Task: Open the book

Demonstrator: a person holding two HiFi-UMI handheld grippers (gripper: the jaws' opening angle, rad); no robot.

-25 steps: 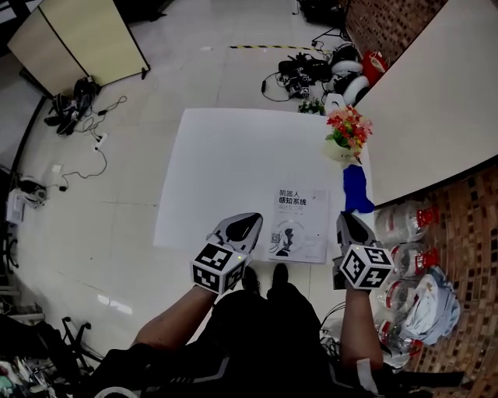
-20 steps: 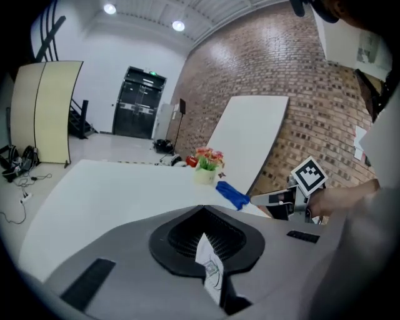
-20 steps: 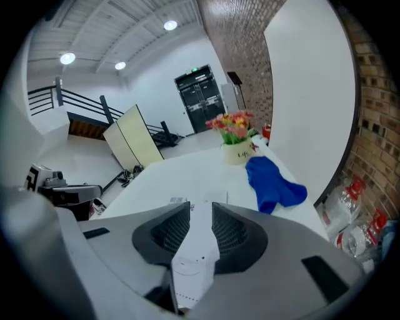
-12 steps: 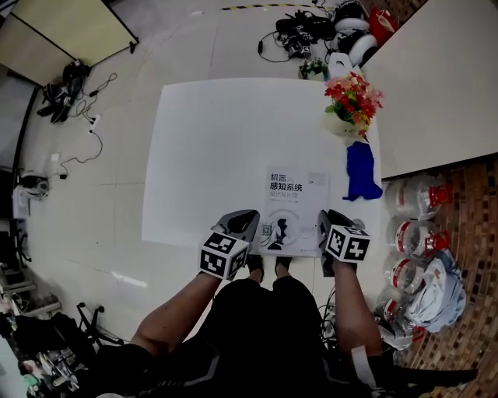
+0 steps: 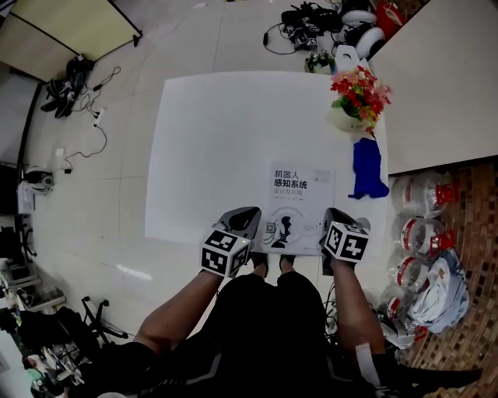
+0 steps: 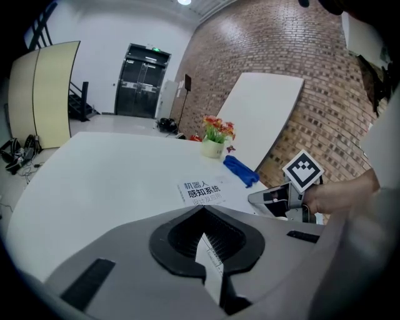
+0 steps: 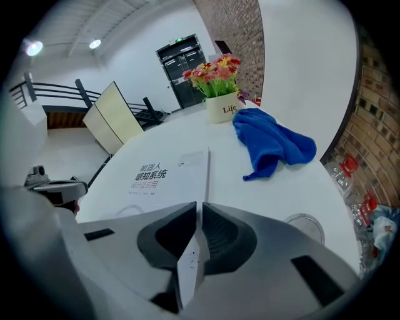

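The book (image 5: 299,208) lies closed near the table's front edge, its white cover with dark printed title facing up. It also shows in the left gripper view as the book (image 6: 201,192) and in the right gripper view as the book (image 7: 169,172), spine side toward the blue cloth. My left gripper (image 5: 246,217) hovers at the book's near left corner, shut with nothing in it. My right gripper (image 5: 334,217) hangs at the near right corner, also shut and empty. Both jaw pairs meet in the gripper views: left gripper (image 6: 202,211), right gripper (image 7: 200,206).
A blue cloth (image 5: 367,169) lies just right of the book, with a pot of flowers (image 5: 356,99) behind it. The white table (image 5: 218,140) stretches left and far. A white board (image 5: 443,78) leans at right; water bottles (image 5: 416,233) and cables (image 5: 311,19) lie on the floor.
Both grippers have closed in on the book's near corners, the right one shifting left toward it. The book has stayed shut and in place.
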